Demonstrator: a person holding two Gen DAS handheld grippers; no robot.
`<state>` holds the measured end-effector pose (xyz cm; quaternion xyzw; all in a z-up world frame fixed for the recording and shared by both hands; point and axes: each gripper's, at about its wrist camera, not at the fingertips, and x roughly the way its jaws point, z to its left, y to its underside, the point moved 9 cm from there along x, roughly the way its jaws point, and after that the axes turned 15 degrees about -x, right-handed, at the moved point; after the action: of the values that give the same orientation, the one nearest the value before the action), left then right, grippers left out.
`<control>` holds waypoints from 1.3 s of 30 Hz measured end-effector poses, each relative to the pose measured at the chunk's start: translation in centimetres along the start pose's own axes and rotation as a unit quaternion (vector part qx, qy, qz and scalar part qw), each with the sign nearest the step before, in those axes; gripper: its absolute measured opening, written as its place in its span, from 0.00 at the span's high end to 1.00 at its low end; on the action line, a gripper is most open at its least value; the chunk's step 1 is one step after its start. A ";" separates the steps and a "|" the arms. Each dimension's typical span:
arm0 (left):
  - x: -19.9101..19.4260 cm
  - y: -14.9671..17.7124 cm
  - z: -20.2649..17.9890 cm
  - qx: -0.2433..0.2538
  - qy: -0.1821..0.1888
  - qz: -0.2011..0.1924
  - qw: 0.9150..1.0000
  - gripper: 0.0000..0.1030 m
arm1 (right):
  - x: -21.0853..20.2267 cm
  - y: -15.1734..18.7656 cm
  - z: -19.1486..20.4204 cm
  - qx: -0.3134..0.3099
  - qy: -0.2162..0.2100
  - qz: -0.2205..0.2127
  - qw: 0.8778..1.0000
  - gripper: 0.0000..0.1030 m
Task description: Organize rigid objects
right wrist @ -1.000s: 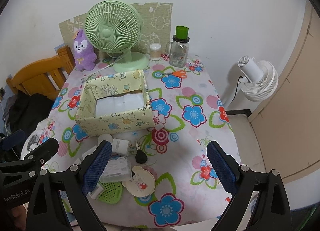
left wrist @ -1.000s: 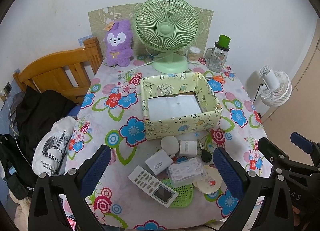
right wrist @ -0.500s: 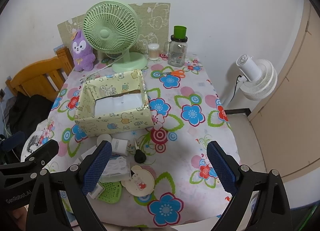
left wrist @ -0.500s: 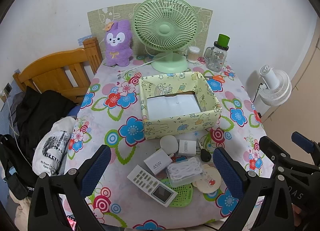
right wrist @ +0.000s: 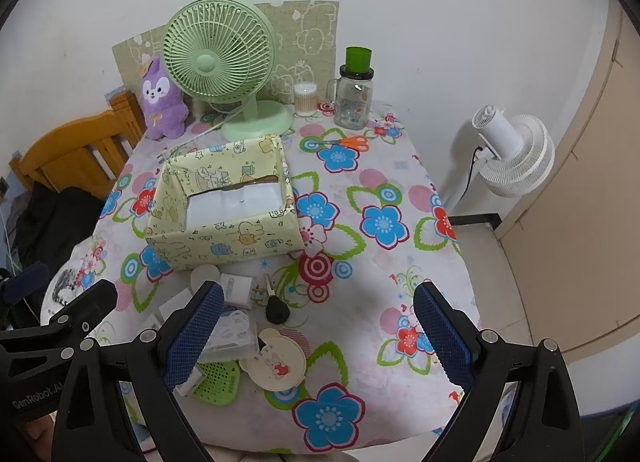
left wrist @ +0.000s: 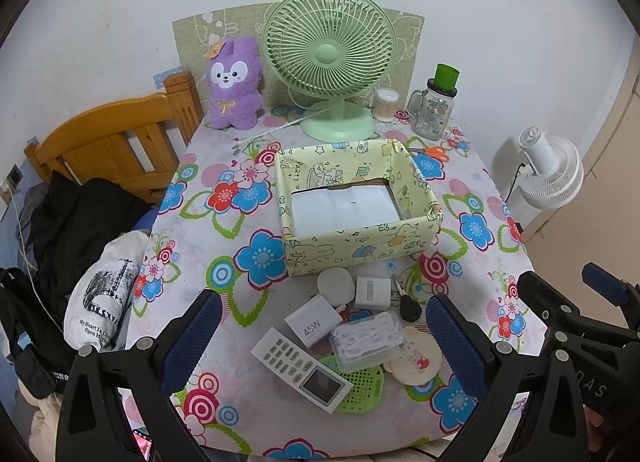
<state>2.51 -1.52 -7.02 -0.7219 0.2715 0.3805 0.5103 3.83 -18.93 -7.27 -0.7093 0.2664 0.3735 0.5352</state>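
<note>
Left wrist view: both grippers (left wrist: 322, 336) (right wrist: 318, 332) gape empty; white charger (left wrist: 313, 322) reads "45W".

Both wrist views look down from the near edge, sharing the box (left wrist: 360, 198).

A green desk fan (left wrist: 330, 58) stands at the back of the flowered tabletop (left wrist: 224, 230), with a purple plush rabbit (left wrist: 234, 82) to its left against the wall. To the fan's right stand a small jar of cotton swabs (left wrist: 386, 104) and a glass mug jar with a green cap (left wrist: 436, 104). Orange-handled scissors (right wrist: 348, 141) lie near the jar. A wooden chair (left wrist: 108, 142) holds dark clothing (left wrist: 76, 214). A white floor fan (right wrist: 514, 152) stands beside the table.
</note>
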 end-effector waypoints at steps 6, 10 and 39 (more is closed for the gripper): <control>0.2 0.0 0.0 0.005 -0.003 0.002 1.000 0.00 | 0.2 -0.1 -0.1 0.001 -0.001 0.001 1.000 0.06; 0.5 0.0 0.1 0.004 -0.003 0.004 1.000 0.00 | 0.4 -0.1 -0.1 0.001 -0.003 0.003 1.000 0.06; 6.8 3.9 4.1 -0.037 -0.025 0.098 0.994 0.00 | 6.1 1.1 3.3 -0.024 -0.045 0.048 0.998 0.06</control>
<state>2.16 0.98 -15.47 -0.7003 0.3141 0.4564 0.4501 5.70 -15.94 -13.33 -0.6909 0.2663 0.4368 0.5108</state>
